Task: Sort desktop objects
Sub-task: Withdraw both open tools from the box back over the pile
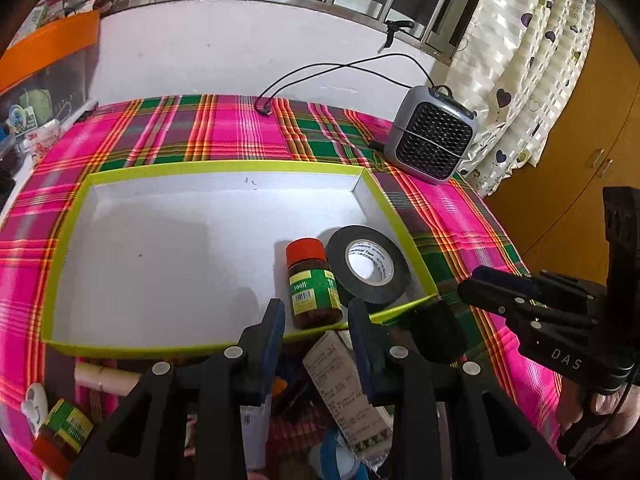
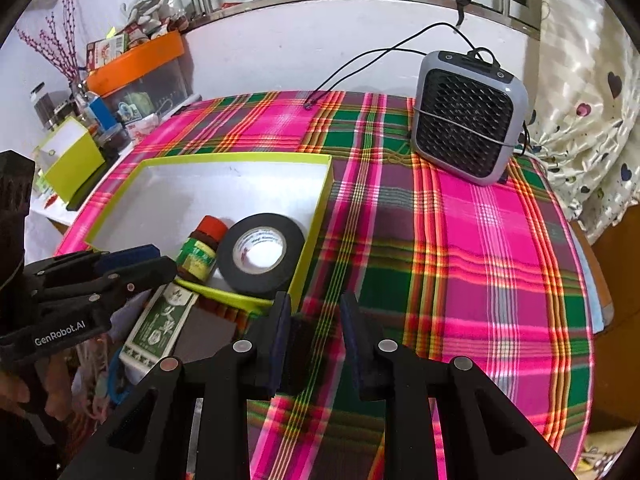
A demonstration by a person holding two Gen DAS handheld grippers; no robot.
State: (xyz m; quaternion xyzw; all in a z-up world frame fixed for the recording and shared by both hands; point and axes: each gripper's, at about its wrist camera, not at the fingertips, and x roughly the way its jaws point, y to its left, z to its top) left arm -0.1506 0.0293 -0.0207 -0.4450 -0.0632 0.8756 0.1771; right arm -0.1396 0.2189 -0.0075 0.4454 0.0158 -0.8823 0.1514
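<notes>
1. Left gripper (image 1: 316,316): fingers partly open, nothing between the pads; they hang over the near rim of the tray, just short of the bottle.
2. Right gripper (image 2: 316,320): fingers (image 2: 280,332) partly open with only bare cloth showing in the gap; nothing is held or touched.
3. Lime-edged tray (image 1: 224,166): shallow, white floor, lying on the plaid-covered desk (image 2: 480,260). Its near right corner holds two things; the rest of the floor is bare.
4. Brown bottle (image 1: 314,286): red cap, green-and-yellow label, standing upright in the tray, just left of the tape.
5. Black tape roll (image 1: 368,270): lying flat in the tray's near right corner, close to the right wall.
6. Unsorted pile, near edge of the desk: a green-and-white carton (image 2: 160,326) just outside the tray's near wall, and a second red-capped bottle (image 1: 60,436) at far left.
7. Grey fan (image 2: 468,118): standing at the far right; open cloth lies between it and the tray.
</notes>
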